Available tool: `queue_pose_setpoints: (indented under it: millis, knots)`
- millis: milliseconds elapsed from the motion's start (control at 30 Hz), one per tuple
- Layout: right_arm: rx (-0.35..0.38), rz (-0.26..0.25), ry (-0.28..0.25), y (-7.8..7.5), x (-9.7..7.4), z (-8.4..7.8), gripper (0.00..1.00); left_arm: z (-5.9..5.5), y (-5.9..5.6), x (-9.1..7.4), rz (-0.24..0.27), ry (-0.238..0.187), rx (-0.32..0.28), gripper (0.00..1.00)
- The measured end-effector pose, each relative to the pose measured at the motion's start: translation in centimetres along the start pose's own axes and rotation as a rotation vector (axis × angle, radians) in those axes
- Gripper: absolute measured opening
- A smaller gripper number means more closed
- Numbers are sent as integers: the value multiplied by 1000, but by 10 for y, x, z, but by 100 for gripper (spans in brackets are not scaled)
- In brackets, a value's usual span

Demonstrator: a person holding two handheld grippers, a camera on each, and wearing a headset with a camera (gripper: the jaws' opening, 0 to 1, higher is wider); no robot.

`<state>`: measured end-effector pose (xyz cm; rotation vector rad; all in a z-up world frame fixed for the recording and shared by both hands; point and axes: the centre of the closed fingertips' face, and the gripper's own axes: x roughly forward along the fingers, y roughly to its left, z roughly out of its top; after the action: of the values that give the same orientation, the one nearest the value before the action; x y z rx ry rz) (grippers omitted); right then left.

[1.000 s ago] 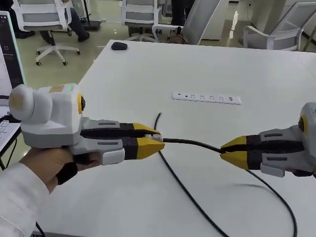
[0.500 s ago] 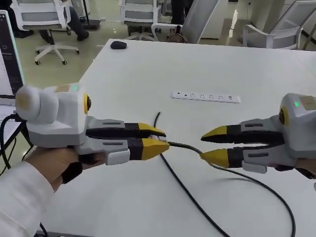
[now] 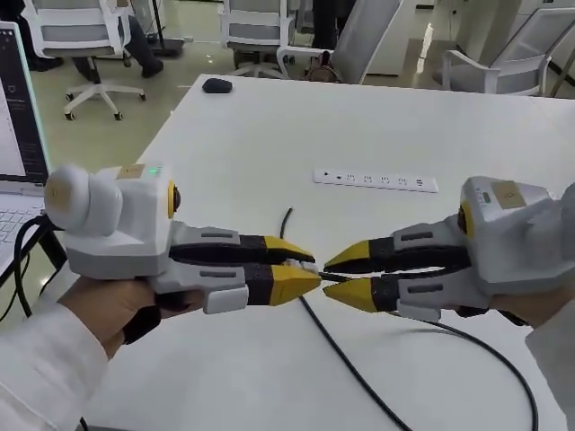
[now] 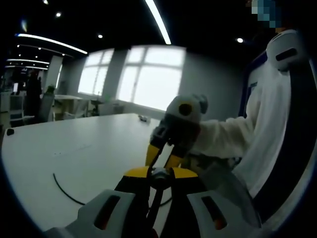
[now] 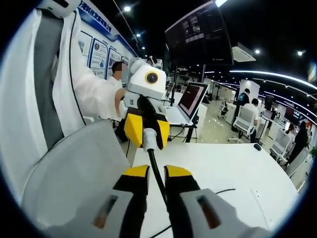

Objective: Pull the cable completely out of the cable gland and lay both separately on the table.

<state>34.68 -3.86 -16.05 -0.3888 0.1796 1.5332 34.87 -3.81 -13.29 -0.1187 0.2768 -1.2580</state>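
Observation:
My left gripper (image 3: pixel 310 268) is shut on a small white cable gland (image 3: pixel 309 267), held above the white table (image 3: pixel 404 117). A black cable (image 3: pixel 359 382) comes out of the gland, passes between my right gripper's jaws and trails over the table. My right gripper (image 3: pixel 329 277) faces the left one tip to tip, its jaws open a little around the cable close to the gland. In the right gripper view the cable (image 5: pixel 154 166) runs between the jaws (image 5: pixel 157 173) up to the gland (image 5: pixel 150 139). The left gripper view has the gland (image 4: pixel 159 173) pinched between the yellow tips.
A white power strip (image 3: pixel 375 180) lies mid-table beyond the grippers. A black mouse (image 3: pixel 216 84) sits at the far left corner. An open laptop (image 3: pixel 13 117) stands off the table's left side. Office chairs (image 3: pixel 85 36) stand behind the table.
My right gripper let go of the cable, opened, and slid left along it until its tips nearly meet the left gripper. The left gripper kept hold of the gland.

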Motion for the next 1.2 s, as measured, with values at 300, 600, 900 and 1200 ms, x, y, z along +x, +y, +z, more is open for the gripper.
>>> queue_pose_setpoints:
  millis: [300,600,900,1200]
  knots:
    - [-2,4,8,2,-3,-3,5,-3,0,0,-9,8,-9,16]
    - [47,-33,24,-4,-17,-21,6,-5,4,-13,13,10,-13,17]
    - [84,-79,46,-8,-36,-36,5,1,8,-21,27,-23,-34,16]
    - [98,-86,56,-8,-34,-40,6,2,6,-14,17,-15,-12,16]
